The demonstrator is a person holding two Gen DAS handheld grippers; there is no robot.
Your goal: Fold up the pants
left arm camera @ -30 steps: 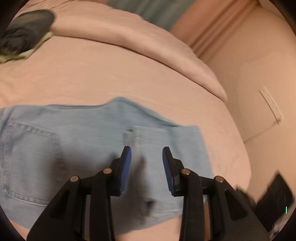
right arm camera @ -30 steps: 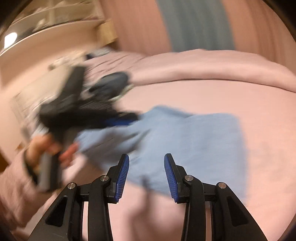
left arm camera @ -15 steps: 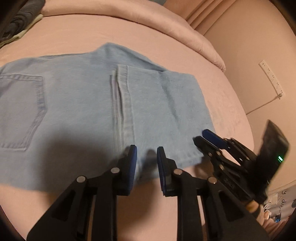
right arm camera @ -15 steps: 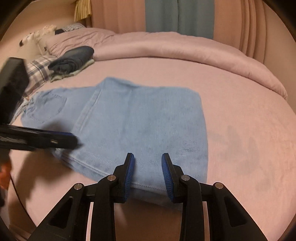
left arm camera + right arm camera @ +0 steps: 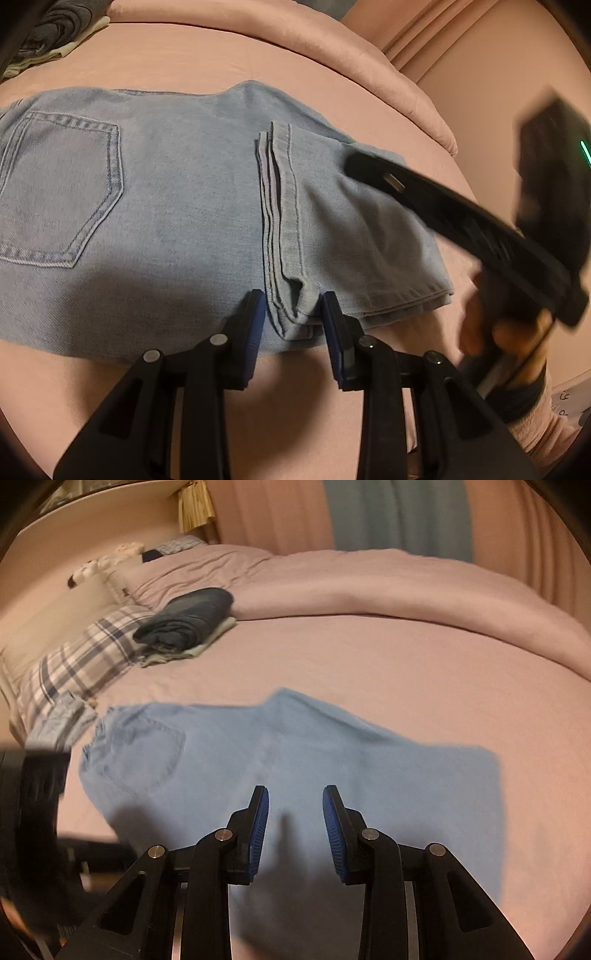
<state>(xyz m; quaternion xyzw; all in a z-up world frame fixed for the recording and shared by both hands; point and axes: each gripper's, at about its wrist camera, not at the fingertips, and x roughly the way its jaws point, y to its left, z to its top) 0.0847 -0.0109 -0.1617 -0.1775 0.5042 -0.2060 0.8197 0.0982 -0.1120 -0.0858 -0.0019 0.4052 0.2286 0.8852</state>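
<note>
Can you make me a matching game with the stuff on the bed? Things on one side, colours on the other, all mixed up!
Things:
1. jeans
2. bed sheet
3. pillow
4. rolled-up clothes

Colours:
A. dark navy
B. pink
C. light blue
D. checked white and blue

Pairs: 1-C, 2-B, 3-D, 4-A

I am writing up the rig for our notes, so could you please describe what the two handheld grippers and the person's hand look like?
Both the left gripper and the right gripper have black angular plastic linkages with silver pivot pins and two fingers faced with ribbed blue pads. In the left wrist view, the right gripper's blurred black body shows a green indicator light, and the bare right hand emerges from a pink sleeve.
</note>
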